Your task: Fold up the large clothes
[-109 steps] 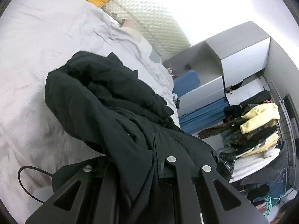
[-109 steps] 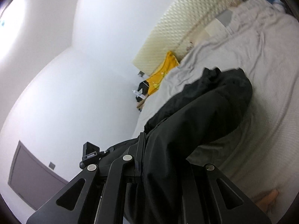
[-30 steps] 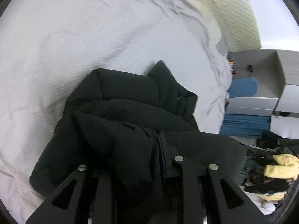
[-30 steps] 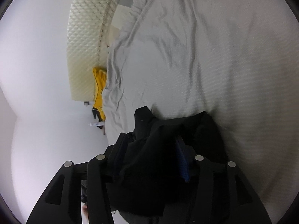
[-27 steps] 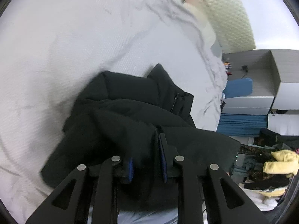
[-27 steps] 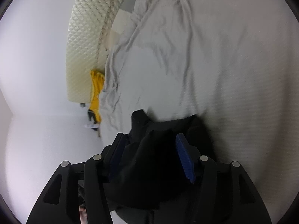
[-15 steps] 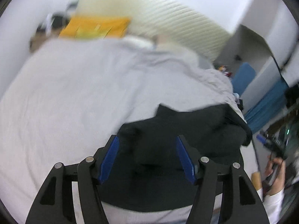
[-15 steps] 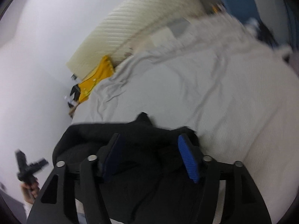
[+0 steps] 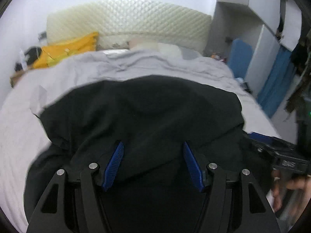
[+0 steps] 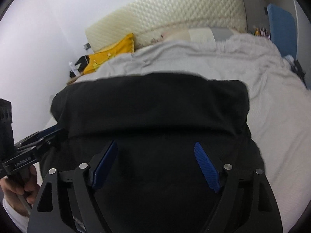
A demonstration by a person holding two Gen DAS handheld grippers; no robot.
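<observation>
Now my left tool (image 9: 151,163) and right tool (image 10: 155,165), jaws just opening, gape empty above the black jacket (image 9: 140,112) lying folded on the grey bed (image 9: 23,128)

Jacket (image 9: 147,116) near edge hidden behind tongs; person's hand (image 9: 291,186) blurred.

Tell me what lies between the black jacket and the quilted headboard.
Rumpled grey bedding, then pillows: a yellow one at left, pale ones by the headboard. The right wrist view shows it past the black jacket.
</observation>
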